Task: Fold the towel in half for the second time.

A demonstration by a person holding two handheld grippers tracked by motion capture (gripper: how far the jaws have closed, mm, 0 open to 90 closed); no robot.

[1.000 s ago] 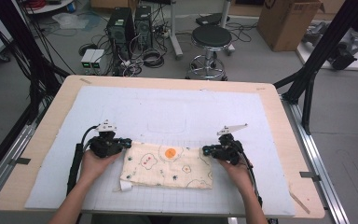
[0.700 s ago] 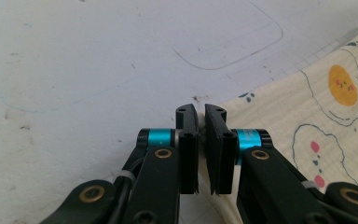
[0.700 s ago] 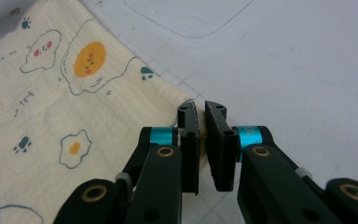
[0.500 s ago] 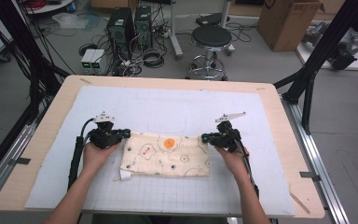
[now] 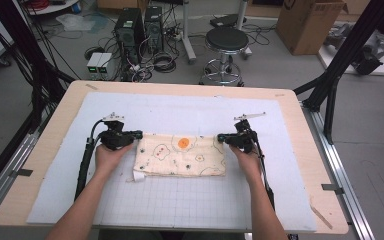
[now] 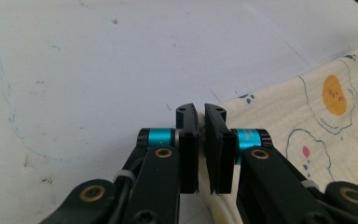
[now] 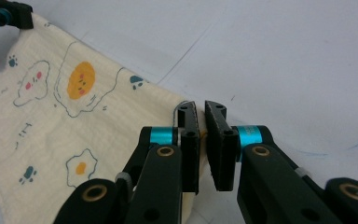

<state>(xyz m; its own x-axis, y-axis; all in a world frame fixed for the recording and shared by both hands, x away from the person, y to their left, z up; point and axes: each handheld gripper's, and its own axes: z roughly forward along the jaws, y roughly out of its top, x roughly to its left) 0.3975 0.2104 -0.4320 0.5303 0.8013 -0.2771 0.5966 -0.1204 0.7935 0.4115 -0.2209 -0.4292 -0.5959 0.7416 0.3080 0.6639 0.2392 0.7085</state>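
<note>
— On the white mat [image 5: 180, 200], where is the cloth [image 5: 180, 156] lying?
— Flat at the middle; the left gripper [image 5: 139, 134] and right gripper [image 5: 220, 137] are each pinching a far corner, jaws nearly closed.

The right gripper [image 7: 202, 119] has its two black jaws pinched on a corner of the cloth [image 7: 74, 121]. The cloth is cream with eggs and paw prints. It lies on the white mat [image 7: 279, 51].
</note>
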